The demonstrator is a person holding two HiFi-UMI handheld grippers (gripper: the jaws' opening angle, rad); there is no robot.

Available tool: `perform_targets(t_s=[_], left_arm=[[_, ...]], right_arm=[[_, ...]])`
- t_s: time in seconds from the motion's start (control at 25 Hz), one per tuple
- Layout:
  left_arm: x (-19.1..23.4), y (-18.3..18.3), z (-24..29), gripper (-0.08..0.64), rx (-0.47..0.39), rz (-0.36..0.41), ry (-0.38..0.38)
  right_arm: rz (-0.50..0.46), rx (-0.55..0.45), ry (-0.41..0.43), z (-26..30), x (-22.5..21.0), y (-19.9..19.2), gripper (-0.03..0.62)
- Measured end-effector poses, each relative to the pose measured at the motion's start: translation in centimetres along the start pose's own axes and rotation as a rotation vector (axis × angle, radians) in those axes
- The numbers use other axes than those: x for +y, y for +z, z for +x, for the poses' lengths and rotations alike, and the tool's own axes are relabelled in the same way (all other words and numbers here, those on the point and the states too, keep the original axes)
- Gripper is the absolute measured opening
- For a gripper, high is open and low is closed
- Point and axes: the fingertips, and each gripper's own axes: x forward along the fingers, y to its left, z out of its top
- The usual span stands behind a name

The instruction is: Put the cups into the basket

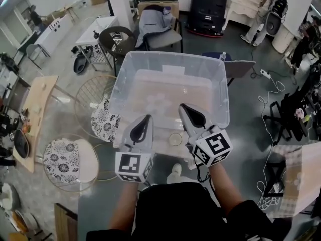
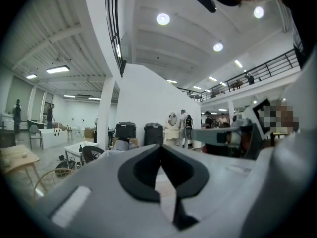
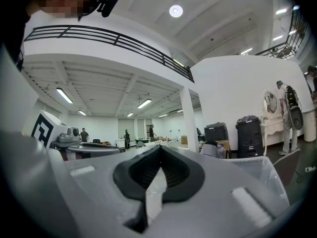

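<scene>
We see both grippers held out level, side by side, at the near wall of the basket [image 1: 173,64], a big clear plastic tub that stands on a pale surface [image 1: 160,147].

The left gripper [image 1: 144,120] has its jaws fully together. In the left gripper view the two dark pads of the left gripper [image 2: 161,155] meet on one line and nothing is between them.

The right gripper [image 1: 185,109] is the same. In the right gripper view its pads [image 3: 159,152] touch each other and carry nothing, and a corner of the clear tub [image 3: 270,175] shows at the right behind them.

One cup [image 1: 175,138], clear and round from above, stands on the surface just before the near wall of the basket, between the two grippers. It seems to be outside the tub, but through the clear plastic we cannot tell this surely. It touches neither gripper.

For print, we can make out only the black-and-white square markers on the left cube [image 1: 134,165] and on the right cube [image 1: 213,147]. They are patterns, not letters.

At the left of the basket, a chair with a flowered cushion [image 1: 62,159] stands on the grey floor [image 1: 246,134].
</scene>
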Motion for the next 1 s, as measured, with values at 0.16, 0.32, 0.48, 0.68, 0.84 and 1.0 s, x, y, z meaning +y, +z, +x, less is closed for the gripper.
perform_targets(t_s=[0.16,0.32,0.48,0.68,0.84,1.0], left_arm=[[-0.1,-0.2,1.0,0.005,0.007,-0.001,0.020],[-0.7,-1.0,1.6,0.005,0.021,0.010,0.020],[-0.9,-1.6,1.9,0.005,0.037,0.018,0.018],[0.1,-1.8,2.2,0.003,0.043,0.012,0.019],[0.7,-2.5,2.2,0.005,0.050,0.001,0.004],[1.4,-3.7,2.1,0.005,0.060,-0.021,-0.035]], right_arm=[[0.007,-0.001,0.020,0.5,-1.0,-0.2,0.002],[0.014,0.006,0.026,0.7,-2.2,-0.6,0.002],[0.017,0.011,0.039,1.2,-2.5,-0.7,0.002],[0.015,0.018,0.048,2.2,-2.5,-0.8,0.002],[0.012,0.022,0.042,2.9,-2.4,-0.9,0.002],[0.007,0.031,0.033,4.0,-2.1,-1.1,0.002]])
